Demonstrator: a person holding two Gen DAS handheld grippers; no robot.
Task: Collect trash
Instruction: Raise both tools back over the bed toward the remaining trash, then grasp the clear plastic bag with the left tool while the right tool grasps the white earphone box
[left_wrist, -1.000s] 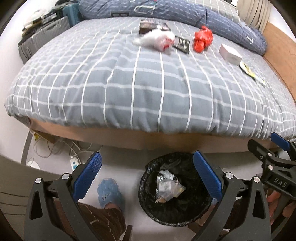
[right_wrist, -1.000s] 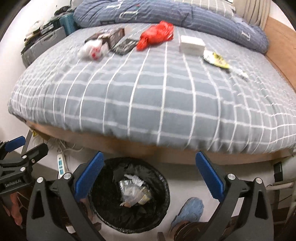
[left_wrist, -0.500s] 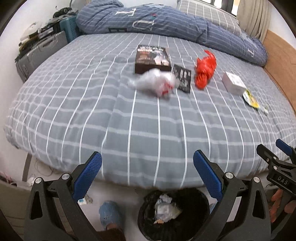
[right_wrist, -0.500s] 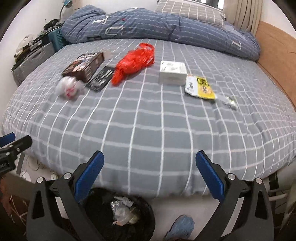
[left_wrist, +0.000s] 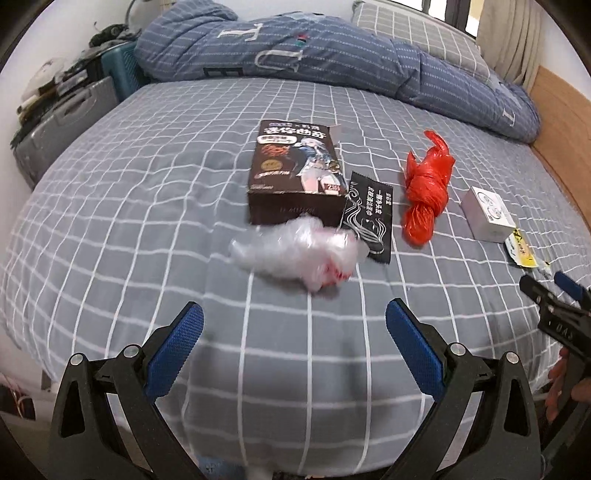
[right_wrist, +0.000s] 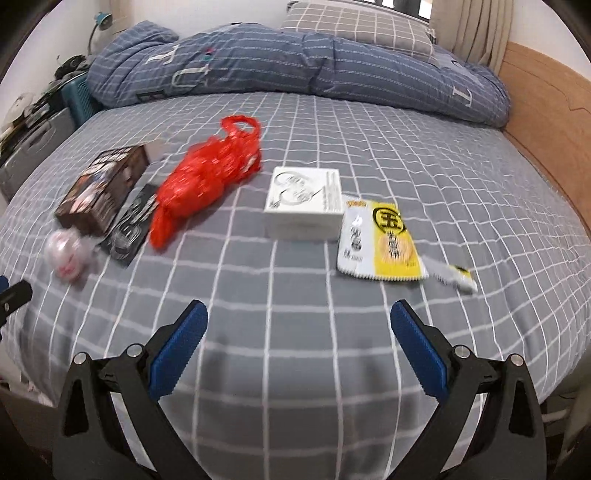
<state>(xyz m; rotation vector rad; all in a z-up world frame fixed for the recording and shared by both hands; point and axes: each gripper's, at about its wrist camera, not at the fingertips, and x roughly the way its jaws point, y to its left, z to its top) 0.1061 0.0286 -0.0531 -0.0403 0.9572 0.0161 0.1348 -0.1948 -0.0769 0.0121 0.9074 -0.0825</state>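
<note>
Bed (left_wrist: 147, 221): left gripper (left_wrist: 293, 325) and right gripper (right_wrist: 297, 325) both spread, empty; clear crumpled bag (left_wrist: 295, 254) just before brown box (left_wrist: 295, 173).

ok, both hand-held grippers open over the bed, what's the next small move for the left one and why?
Probably ease the left hand-held gripper forward and down onto the crumpled clear bag: it is the nearest trash, lies almost dead ahead, and the jaws are open and empty.

Bare bedspread (left_wrist: 147, 229) lies open before the clear bag (left_wrist: 295, 254).
</note>
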